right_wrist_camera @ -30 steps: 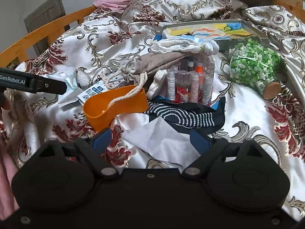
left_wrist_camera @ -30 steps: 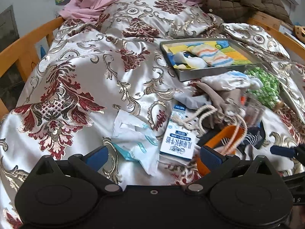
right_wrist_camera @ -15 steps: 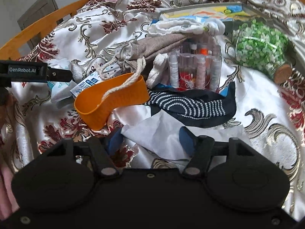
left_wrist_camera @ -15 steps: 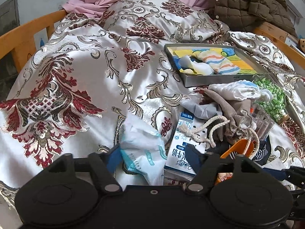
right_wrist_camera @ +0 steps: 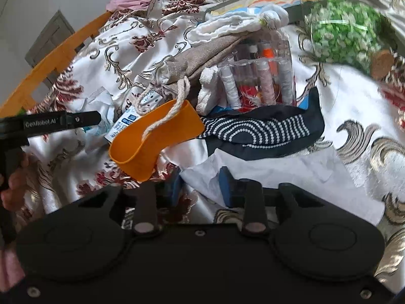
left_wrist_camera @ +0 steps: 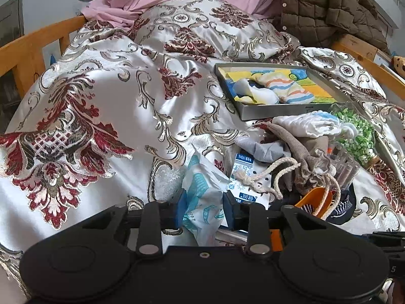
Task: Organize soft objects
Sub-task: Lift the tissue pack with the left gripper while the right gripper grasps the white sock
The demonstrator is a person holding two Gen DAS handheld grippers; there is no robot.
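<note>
My left gripper has a crumpled white-and-teal soft packet between its blue pads; the jaws are closing and both pads press its sides. In the right wrist view my right gripper is closing on the near corner of a flat white cloth, which bunches between the pads. Just beyond that cloth lies a dark sock with white dots. At the back, a grey tray holds striped socks. From the left, my left gripper's finger reaches in.
The heap on the patterned bedspread holds an orange band, a beige drawstring bag, a clear box of thread spools, a milk carton and a corked jar of green bits. Wooden bed rails run along both sides.
Both grippers went from wide open to nearly closed. The left took hold of the white-and-teal packet. The right sank and rolled a little as it pinched the white cloth's corner.
</note>
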